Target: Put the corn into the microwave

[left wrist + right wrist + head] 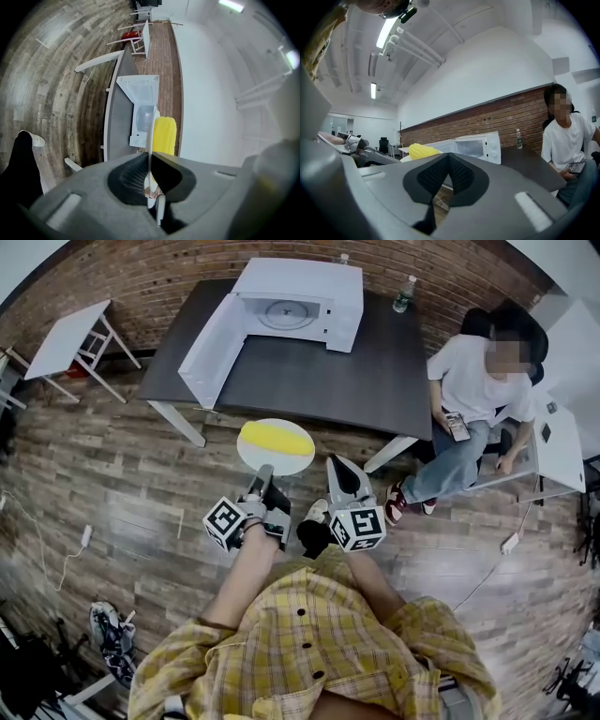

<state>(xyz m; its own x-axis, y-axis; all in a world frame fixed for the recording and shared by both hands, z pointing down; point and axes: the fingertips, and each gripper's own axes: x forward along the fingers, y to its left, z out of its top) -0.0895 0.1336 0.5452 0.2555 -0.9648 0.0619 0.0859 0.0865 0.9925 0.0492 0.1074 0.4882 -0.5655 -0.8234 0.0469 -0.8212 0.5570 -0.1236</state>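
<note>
A yellow corn cob (275,438) lies on a round white plate (274,463) held out over the floor in front of the dark table (375,371). My left gripper (263,476) is shut on the plate's near rim; in the left gripper view the plate edge (150,140) runs between the jaws with the corn (164,136) beyond. The white microwave (300,296) stands on the table with its door (211,348) swung wide open. My right gripper (339,468) hangs beside the plate, shut and holding nothing. From it the corn (422,151) and the microwave (473,145) show ahead.
A person (478,390) sits at the table's right end holding a phone. A water bottle (403,294) stands at the table's back right. A white folding table (66,338) is at the far left, another white table (562,446) at the right. Cables lie on the wooden floor.
</note>
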